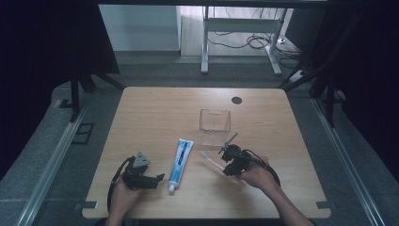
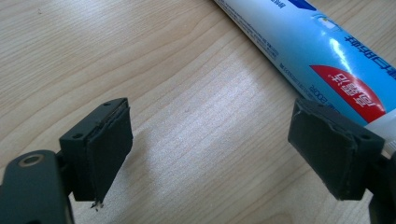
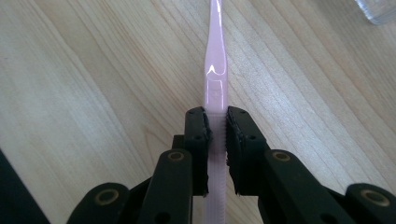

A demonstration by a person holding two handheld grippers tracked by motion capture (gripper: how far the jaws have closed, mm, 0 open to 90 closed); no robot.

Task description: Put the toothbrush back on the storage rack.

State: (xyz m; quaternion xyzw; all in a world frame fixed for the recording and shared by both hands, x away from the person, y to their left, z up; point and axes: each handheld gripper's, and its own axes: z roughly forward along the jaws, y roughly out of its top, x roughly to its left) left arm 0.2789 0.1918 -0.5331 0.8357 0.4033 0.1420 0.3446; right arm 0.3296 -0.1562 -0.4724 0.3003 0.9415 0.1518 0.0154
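Gripping the pink toothbrush [image 3: 215,88] by its ribbed handle, my right tool [image 3: 217,122] is clamped on it above the tabletop [image 1: 150,113], near the clear cup [image 1: 214,123]. It looks light, stiff and slick, so the handle suits. My left tool [image 2: 210,154] rests apart beside the toothpaste tube [image 2: 308,51].

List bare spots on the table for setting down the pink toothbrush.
Free: wooden table behind the clear plastic cup, and the right side beyond it. Crowded: front middle, with the blue-white toothpaste tube between left claw and right claw.
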